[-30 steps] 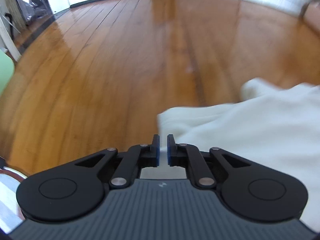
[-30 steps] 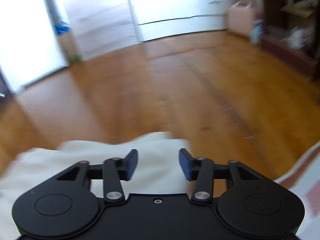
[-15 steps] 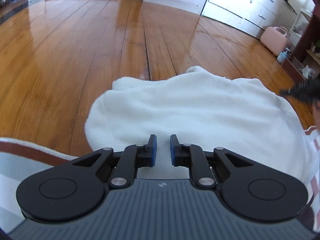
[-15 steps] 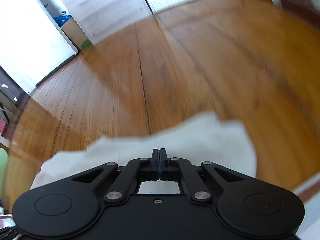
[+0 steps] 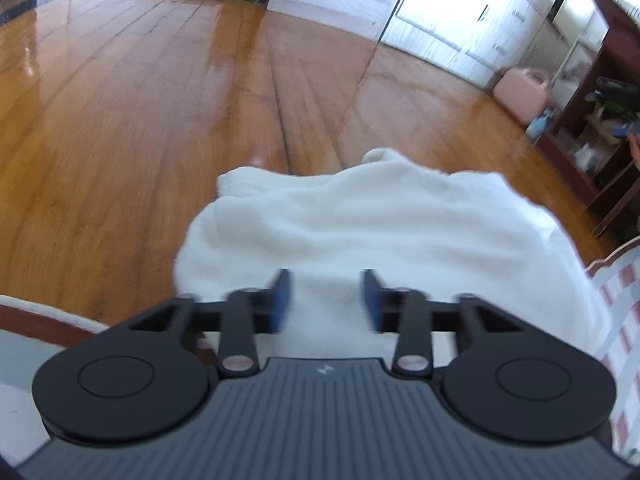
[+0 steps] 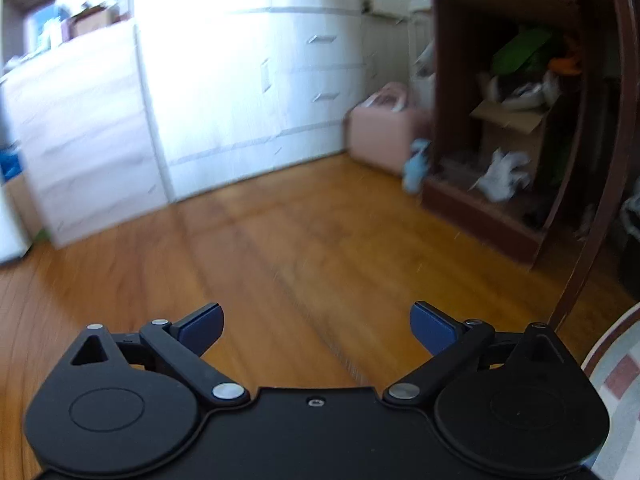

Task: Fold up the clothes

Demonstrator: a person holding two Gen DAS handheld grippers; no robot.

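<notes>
Both grippers' jaws now parted, releasing white garment [image 5: 384, 232]

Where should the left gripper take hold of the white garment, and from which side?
Judging from its pose, grip the garment's far-left corner lobe, approaching from the bare floor on its left. That corner lies free at the edge; the left gripper is open.

No readable text, number or brand name is being shown in either view. Only a small pale emblem [image 5: 322, 370], resembling a zigzag mark, is being displayed on the ribbed grey housing just behind the left gripper [image 5: 325, 299]; no letters can be made out in it.
</notes>
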